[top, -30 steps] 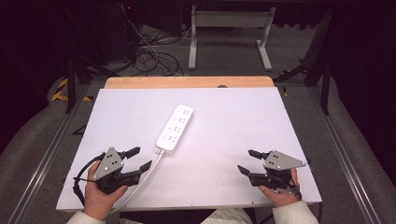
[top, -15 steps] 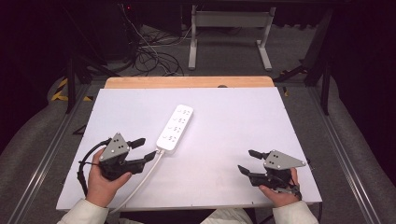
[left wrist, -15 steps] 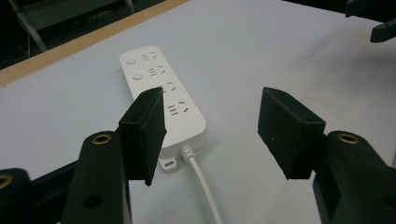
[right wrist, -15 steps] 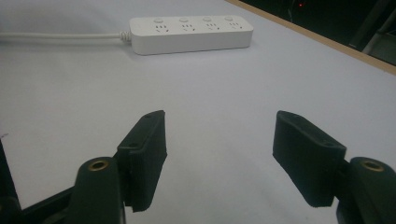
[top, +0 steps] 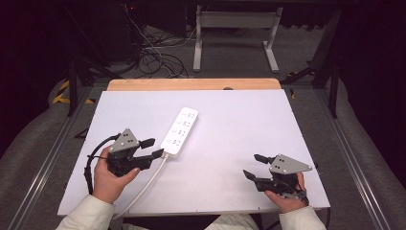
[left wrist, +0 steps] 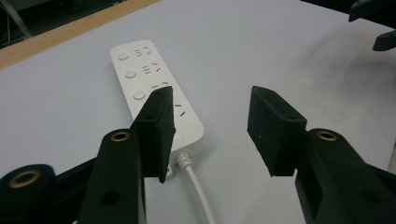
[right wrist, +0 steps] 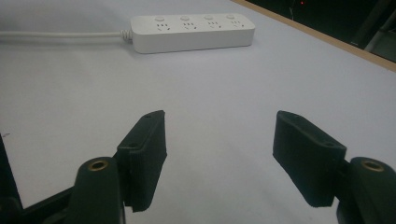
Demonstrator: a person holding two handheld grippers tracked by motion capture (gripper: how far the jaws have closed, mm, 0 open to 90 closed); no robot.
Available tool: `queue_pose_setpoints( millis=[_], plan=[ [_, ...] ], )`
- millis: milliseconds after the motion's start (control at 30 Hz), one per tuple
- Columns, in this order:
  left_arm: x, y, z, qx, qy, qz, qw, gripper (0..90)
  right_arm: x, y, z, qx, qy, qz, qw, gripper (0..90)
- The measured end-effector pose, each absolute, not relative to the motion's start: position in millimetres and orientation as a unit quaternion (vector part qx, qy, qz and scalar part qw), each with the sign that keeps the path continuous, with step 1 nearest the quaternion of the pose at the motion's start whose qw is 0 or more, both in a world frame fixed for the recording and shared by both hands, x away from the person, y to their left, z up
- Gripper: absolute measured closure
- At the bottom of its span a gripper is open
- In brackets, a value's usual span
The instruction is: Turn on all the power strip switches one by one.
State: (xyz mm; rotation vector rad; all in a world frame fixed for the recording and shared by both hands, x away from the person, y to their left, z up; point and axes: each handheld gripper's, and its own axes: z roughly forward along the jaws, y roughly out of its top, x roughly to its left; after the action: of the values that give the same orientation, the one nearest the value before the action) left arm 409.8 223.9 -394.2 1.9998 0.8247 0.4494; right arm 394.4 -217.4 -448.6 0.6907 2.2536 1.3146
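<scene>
Left hand-held gripper [top: 149, 148] hovers beside power strip [top: 180, 130].

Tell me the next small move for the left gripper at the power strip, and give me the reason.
Probably ease the left gripper forward so its jaws straddle the cord end of the power strip. Its jaws have just been closing, yet nothing sits between them: in the left gripper view the strip lies just ahead, one jaw overlapping its near end, the cord running out below. The right gripper rests open, far off.
</scene>
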Motion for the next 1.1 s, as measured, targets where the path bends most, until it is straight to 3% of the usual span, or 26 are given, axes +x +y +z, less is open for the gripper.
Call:
queue_pose_setpoints(
  millis=[267, 533, 767, 1100],
  plan=[
    [431, 220, -397, 0.815, 0.345, 0.16, 0.437, 74.2, 394, -218, -449, 0.254, 0.814, 0.476, 0.218, 34.5],
    [452, 221, -405, 0.806, 0.379, 0.159, 0.427, 88.8, 394, -219, -449, 0.255, 0.813, 0.476, 0.218, 33.0],
    [468, 218, -411, 0.815, 0.388, 0.167, 0.398, 90.0, 395, -219, -449, 0.255, 0.813, 0.477, 0.217, 32.2],
    [486, 214, -421, 0.817, 0.384, 0.151, 0.403, 90.0, 395, -219, -449, 0.254, 0.813, 0.476, 0.216, 32.2]
  ],
)
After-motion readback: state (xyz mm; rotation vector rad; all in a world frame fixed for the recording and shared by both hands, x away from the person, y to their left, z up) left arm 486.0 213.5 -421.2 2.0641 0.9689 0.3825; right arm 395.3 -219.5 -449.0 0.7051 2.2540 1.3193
